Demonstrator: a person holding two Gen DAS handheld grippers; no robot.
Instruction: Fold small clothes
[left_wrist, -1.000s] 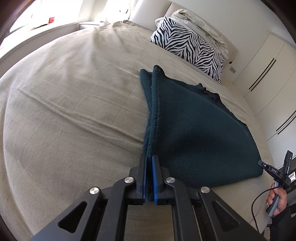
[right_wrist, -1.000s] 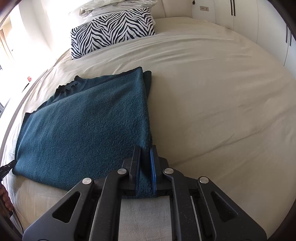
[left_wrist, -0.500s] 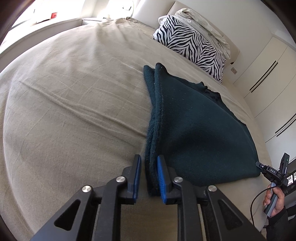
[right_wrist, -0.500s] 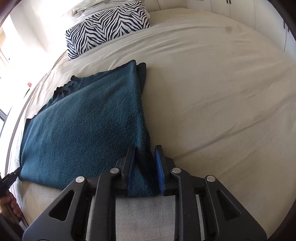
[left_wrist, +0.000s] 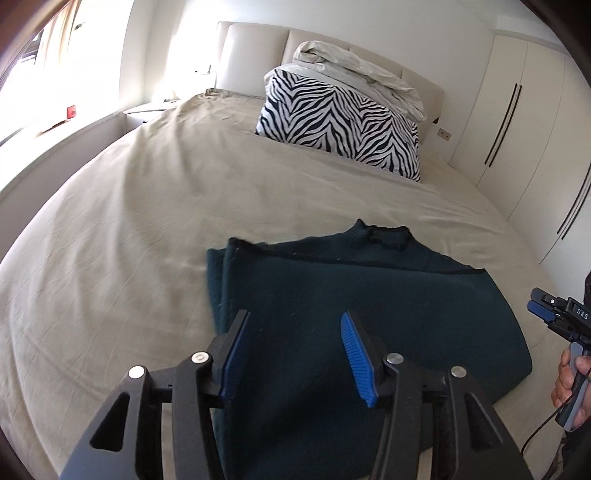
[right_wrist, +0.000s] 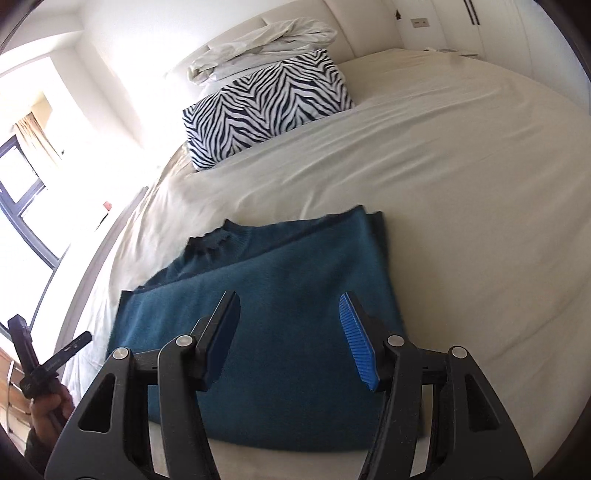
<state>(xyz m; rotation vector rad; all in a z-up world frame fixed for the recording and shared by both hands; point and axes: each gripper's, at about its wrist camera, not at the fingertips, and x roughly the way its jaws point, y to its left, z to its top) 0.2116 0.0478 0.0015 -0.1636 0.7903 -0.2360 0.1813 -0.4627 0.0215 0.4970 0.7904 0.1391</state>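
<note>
- Where the beige bed (left_wrist: 155, 206) carries everything listed, we take the dark teal sweater (left_wrist: 369, 306) as our landmark: folded over on itself, it lies flat near the bed's foot edge, its ribbed collar (left_wrist: 384, 236) turned toward the headboard.
- Left gripper (left_wrist: 291, 347): we log its jaws as spreading apart, blue pads clear of the cloth; the sweater lies below and beyond them, not pinched. It hangs above the sweater's near edge, on the side toward the window.
- Right gripper (right_wrist: 288, 332): jaws likewise opening, nothing between the pads; it hangs above the sweater's near edge on the side away from the window.
- In the left wrist view the right gripper also shows past the sweater's far side, held in a hand (left_wrist: 570, 384); in the right wrist view the left gripper shows beside the sweater's window side, held in a hand (right_wrist: 50, 406).
- Zebra-print pillow (left_wrist: 340, 122): well beyond the sweater's collar, at the head of the bed.
- Crumpled white bedding (left_wrist: 354, 70): on top of that pillow, against the padded headboard (left_wrist: 258, 48).
- White wardrobe doors (left_wrist: 517, 122): beyond the sweater, off the bed's side away from the window.
- Bright window (right_wrist: 22, 206): off the bed's opposite side.
</note>
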